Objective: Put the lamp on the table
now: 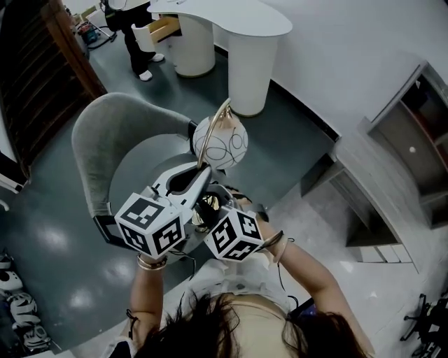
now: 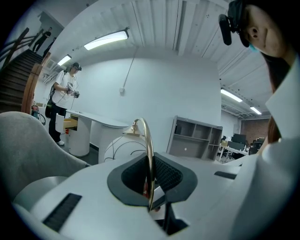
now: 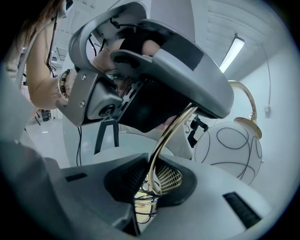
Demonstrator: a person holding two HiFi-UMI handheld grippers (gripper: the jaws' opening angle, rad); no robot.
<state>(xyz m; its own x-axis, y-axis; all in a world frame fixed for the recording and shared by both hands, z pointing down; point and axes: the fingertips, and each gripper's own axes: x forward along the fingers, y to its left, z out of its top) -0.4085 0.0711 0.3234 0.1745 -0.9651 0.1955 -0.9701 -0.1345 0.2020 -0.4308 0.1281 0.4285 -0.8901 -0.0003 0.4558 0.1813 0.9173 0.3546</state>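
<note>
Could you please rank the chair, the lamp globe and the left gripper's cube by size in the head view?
1. Chair, clearly largest.
2. Cube and globe look alike; the cube is nearer, so unranked.

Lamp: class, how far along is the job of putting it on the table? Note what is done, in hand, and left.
Done: the left gripper and right gripper are both shut on the gold stem of the lamp. In hand: the lamp is held above the grey chair. Left: carrying it to the white table beyond and setting it down; it is not there yet.
</note>
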